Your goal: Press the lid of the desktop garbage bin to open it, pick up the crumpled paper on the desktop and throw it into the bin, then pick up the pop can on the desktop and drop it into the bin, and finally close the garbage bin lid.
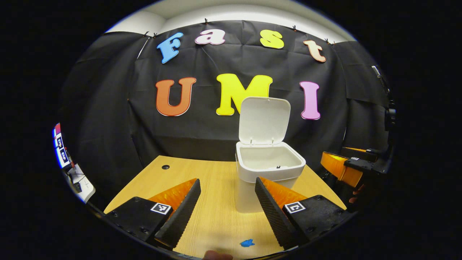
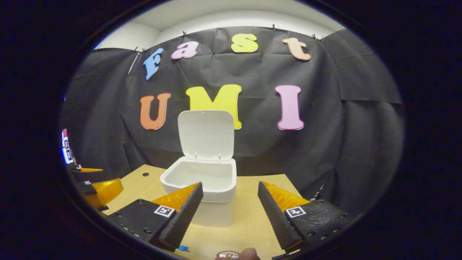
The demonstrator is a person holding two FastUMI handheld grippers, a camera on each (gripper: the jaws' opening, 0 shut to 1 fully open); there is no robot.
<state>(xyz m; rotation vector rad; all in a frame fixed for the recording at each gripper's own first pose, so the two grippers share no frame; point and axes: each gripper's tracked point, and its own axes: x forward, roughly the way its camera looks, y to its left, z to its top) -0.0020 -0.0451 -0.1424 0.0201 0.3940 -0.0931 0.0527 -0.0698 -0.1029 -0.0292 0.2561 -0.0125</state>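
In the left gripper view, the left gripper (image 1: pixel 227 202) sits at the bottom of the frame with its two fingers spread wide apart. Nothing is between them, and they touch nothing. Just past them, in the middle of the frame, stands the small white plastic garbage bin (image 1: pixel 267 173). Its flat white lid (image 1: pixel 264 121) stands straight up at the back, so the bin is open. A little white shows at the bottom inside the bin, but I cannot tell what it is. A tiny blue scrap (image 1: pixel 247 243) lies on the light wooden table (image 1: pixel 216 216) near the bottom edge. At the right edge of the frame, the other gripper is near the bin.

In the right gripper view, the right gripper (image 2: pixel 229 207) is at the bottom of the frame. Its fingers are spread wide too and hold nothing. The open bin stands just behind the left finger (image 2: pixel 182 216). At the very bottom edge is the round top of a pop can (image 2: pixel 228 255), with a fingertip just beside it. The left gripper shows at the lower left edge.

Black cloth (image 2: pixel 325 144) hangs behind the table as the wall.
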